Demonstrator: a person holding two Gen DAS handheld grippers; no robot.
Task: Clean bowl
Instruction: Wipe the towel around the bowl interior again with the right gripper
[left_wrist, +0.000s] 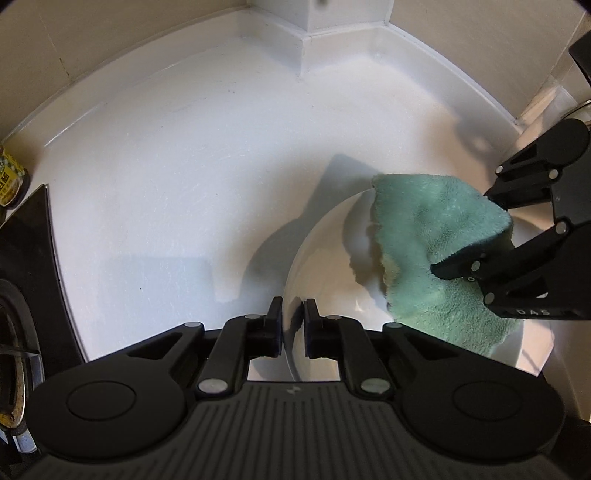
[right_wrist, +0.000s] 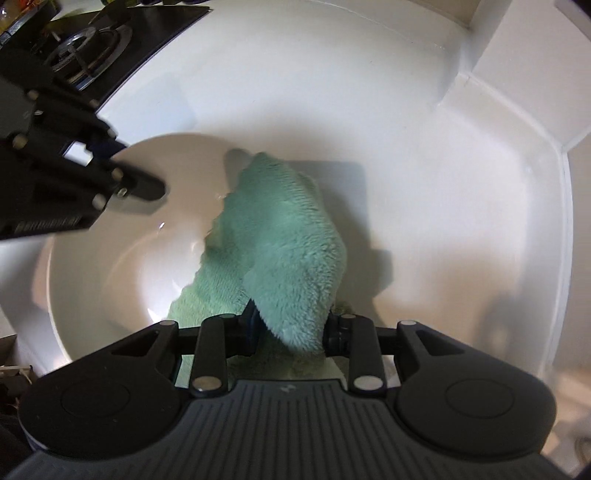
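Note:
A white bowl (left_wrist: 325, 258) sits on the white counter; in the right wrist view the bowl (right_wrist: 110, 258) fills the left half. My left gripper (left_wrist: 292, 325) is shut on the bowl's near rim, one finger inside and one outside. It also shows in the right wrist view (right_wrist: 125, 173), clamped on the bowl's far-left rim. My right gripper (right_wrist: 290, 328) is shut on a green fluffy cloth (right_wrist: 291, 236) that hangs into the bowl's right side. In the left wrist view the right gripper (left_wrist: 476, 236) holds the cloth (left_wrist: 436, 236) over the bowl.
A white counter (left_wrist: 166, 184) with a raised back edge and corner post (left_wrist: 317, 33) surrounds the bowl. A black gas hob with a burner (right_wrist: 88, 48) lies to the left. A jar (left_wrist: 11, 181) stands at the far left edge.

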